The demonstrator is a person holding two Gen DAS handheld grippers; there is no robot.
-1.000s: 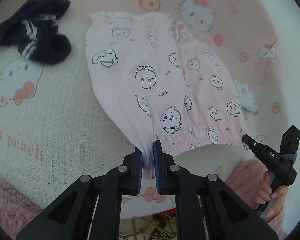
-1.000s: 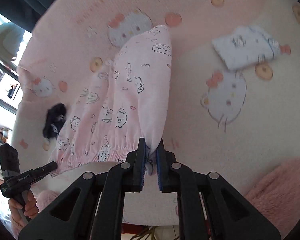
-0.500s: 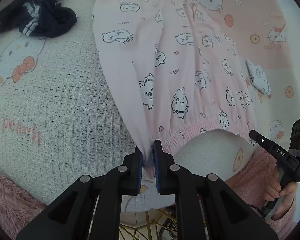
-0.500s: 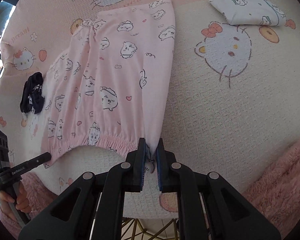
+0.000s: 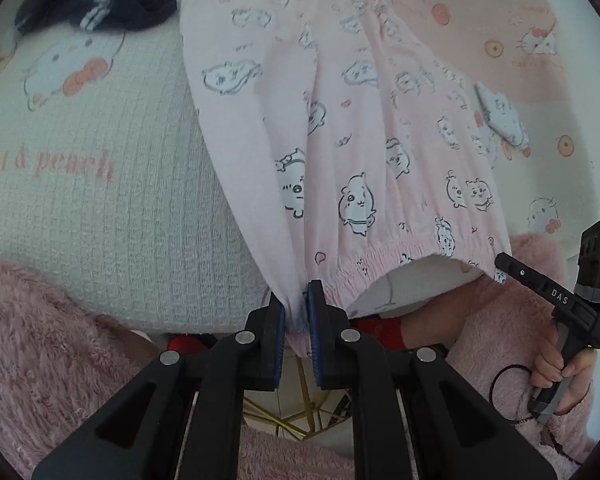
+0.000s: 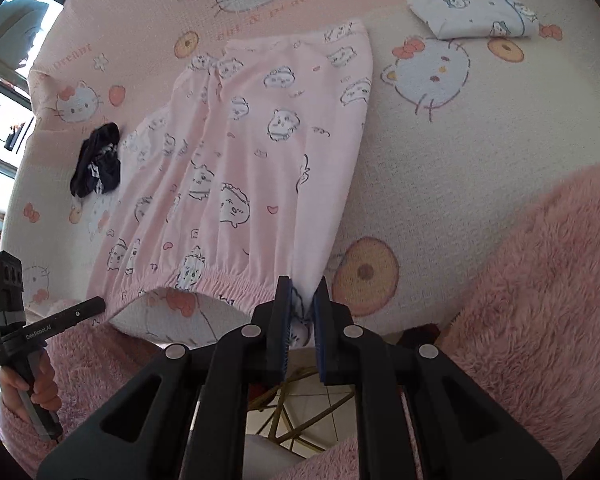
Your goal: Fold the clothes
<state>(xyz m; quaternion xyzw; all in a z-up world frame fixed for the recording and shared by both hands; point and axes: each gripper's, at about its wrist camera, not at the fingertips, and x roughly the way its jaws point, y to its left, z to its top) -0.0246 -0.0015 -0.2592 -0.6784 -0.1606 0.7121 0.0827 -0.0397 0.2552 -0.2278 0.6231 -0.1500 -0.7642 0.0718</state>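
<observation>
1. My left gripper (image 5: 296, 312) pinches one corner of the stretchy waistband of the pink pants (image 5: 340, 128). Its jaws are opening a little, and the cloth is between the blue pads and touches them.
2. My right gripper (image 6: 302, 304) pinches the other corner of the same waistband. Its jaws are opening a little too, with the cloth bunched between the pads.
3. The pink pants have little cartoon animals on them. They lie spread out on the blanket (image 6: 460, 184), with the legs reaching away from me and the waistband nearest to me.
4. The middle of the waistband hangs loose between my two grippers, lifted off the blanket.
5. In the left view, my right hand (image 5: 560, 372) holds its black handle just past the far end of the waistband.
6. In the right view, my left hand (image 6: 32, 384) holds its handle near the other end of the waistband.
7. A dark bunched-up cloth with white stripes (image 5: 100, 4) lies on the blanket beside the left leg of the pants.
8. A folded white cloth with pictures on it (image 6: 476, 16) lies on the blanket, well away from the right leg of the pants.
9. My fluffy pink sleeves (image 6: 540, 280) are close to the waistband on both sides.
10. The blanket under the pants is cream and pink with cat faces on it.
</observation>
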